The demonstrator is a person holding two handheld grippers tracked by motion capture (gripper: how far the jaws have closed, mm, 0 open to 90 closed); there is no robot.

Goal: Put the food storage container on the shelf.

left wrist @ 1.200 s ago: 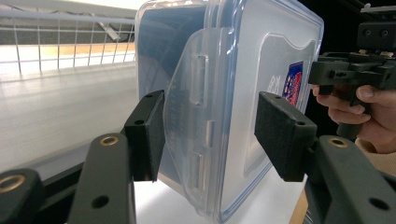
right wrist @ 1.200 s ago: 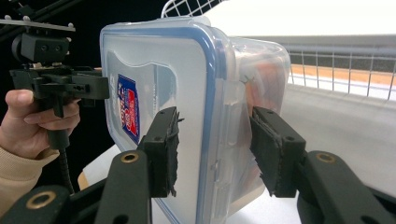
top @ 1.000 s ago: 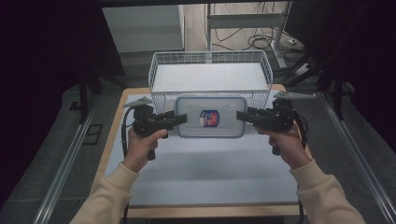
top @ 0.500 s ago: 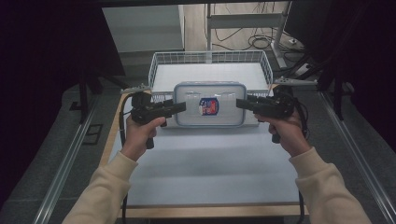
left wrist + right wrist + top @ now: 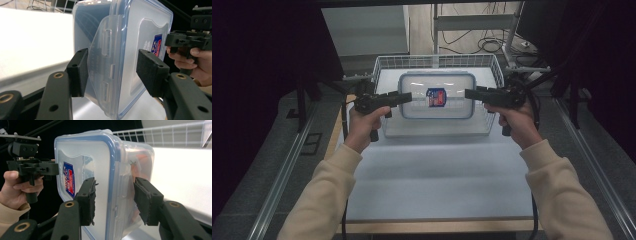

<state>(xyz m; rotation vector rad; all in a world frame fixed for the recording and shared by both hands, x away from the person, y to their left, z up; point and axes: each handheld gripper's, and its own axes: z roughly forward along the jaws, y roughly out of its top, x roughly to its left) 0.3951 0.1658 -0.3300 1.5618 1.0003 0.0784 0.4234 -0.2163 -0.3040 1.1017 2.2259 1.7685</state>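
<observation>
A clear plastic container (image 5: 437,95) with a blue-rimmed lid and a red and blue label hangs in the air over the white wire basket (image 5: 438,59). My left gripper (image 5: 406,97) is shut on its left end, and my right gripper (image 5: 469,93) is shut on its right end. In the left gripper view the two pads of the left gripper (image 5: 112,72) clamp the container (image 5: 125,37) across its latch flap. In the right gripper view the right gripper (image 5: 115,197) pinches the container (image 5: 82,152) across the lid and base.
The basket stands at the far end of the white table (image 5: 437,175). Metal rails run along both sides of the table. Cables and a stand lie on the floor behind the basket.
Both grippers have carried the container up and away from me, from in front of the basket to above it. Both grips are unchanged.
</observation>
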